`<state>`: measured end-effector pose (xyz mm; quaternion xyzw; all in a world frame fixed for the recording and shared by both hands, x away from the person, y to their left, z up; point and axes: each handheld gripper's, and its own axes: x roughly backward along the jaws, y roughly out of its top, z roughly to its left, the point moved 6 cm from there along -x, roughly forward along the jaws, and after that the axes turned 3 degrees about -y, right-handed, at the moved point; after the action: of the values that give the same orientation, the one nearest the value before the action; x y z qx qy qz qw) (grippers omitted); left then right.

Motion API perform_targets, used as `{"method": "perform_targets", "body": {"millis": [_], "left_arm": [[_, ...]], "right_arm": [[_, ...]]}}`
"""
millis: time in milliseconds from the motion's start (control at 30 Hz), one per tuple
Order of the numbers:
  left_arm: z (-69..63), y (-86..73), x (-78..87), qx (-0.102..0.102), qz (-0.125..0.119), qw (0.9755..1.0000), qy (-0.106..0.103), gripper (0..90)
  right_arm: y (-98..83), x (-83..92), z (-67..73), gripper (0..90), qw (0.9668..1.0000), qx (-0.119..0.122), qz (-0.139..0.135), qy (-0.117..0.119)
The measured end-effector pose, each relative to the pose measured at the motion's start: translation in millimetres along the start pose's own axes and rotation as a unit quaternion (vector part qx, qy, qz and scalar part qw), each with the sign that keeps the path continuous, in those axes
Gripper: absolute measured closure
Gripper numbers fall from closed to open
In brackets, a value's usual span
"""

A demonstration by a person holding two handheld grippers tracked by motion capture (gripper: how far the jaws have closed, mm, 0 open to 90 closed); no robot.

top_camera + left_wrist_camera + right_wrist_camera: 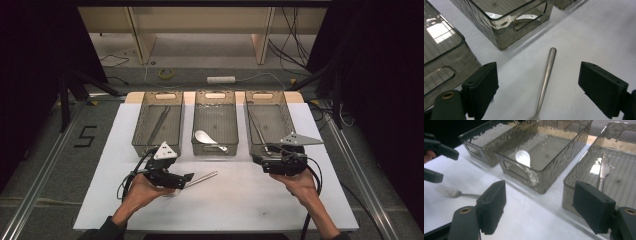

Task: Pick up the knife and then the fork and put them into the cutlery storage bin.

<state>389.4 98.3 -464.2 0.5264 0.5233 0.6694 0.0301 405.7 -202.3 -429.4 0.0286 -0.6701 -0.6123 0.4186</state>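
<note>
Fork (pixel 546 80): lying flat on the white desk (pixel 235 200), in front of the left and middle bins; its handle is pointing toward the middle bin, its tines toward the left hand; nothing is gripping it.

Left gripper (pixel 186 180): sitting low over the desk in the left hand (pixel 145 192); its jaws are standing apart, one on each side of the fork's handle, neither pad touching it.

Right gripper (pixel 257 159): being held in the right hand (pixel 300 182) just before the right bin; its jaws are standing wide apart with nothing between them; no earlier picture is available for comparison.

Left bin (pixel 159 122): standing at the desk's far side, holding a long dark utensil; what kind cannot be told.

Middle bin (pixel 215 122): standing between the other two, holding a pale spoon (pixel 207 139) near its front wall.

Right bin (pixel 270 120): holding a knife (pixel 602 172) lying lengthwise on the ribbed floor.

All three bins are clear smoked plastic, standing side by side, close but apart.
</note>
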Motion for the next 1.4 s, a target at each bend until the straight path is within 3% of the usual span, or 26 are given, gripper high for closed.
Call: {"method": "perform_targets", "body": {"millis": [100,333,533,733,867,967,1067,1267,1400], "left_arm": [[-1.5,-0.8,-3.6,-0.013,0.025,0.9996,0.006,18.2],[-0.9,-1.5,-11.4,-0.005,0.078,0.9969,-0.006,26.1],[-0.3,-4.7,-19.8,-0.007,0.129,0.9914,-0.019,31.7],[0.0,-7.7,-30.3,-0.016,0.169,0.9853,-0.017,39.1],[1.2,-10.3,-35.9,-0.018,0.186,0.9821,-0.021,45.4],[0.6,-11.4,-40.0,-0.017,0.191,0.9813,-0.02,49.8],[0.3,-13.9,-43.6,-0.028,0.206,0.978,-0.022,54.2],[-0.9,-16.7,-49.6,-0.033,0.217,0.9752,-0.026,60.8],[-2.3,-18.1,-53.0,-0.044,0.229,0.9719,-0.029,65.1]], "right_arm": [[-6.7,0.4,3.3,27.6,1.0,0.002,0.006,0.004],[-17.2,0.9,13.1,26.8,0.9998,0.009,0.014,0.015],[-24.6,1.6,23.4,26.1,0.9991,0.016,0.025,0.029],[-28.8,3.3,27.9,26.1,0.9989,0.02,0.03,0.031],[-31.1,4.4,29.4,26.1,0.9986,0.019,0.034,0.035],[-32.7,4.1,31.4,26.0,0.9985,0.019,0.036,0.036],[-34.1,3.8,33.0,26.0,0.9982,0.023,0.04,0.037],[-34.6,3.5,34.5,26.0,0.998,0.023,0.042,0.04],[-34.5,3.6,35.0,26.0,0.998,0.023,0.041,0.041]]}}
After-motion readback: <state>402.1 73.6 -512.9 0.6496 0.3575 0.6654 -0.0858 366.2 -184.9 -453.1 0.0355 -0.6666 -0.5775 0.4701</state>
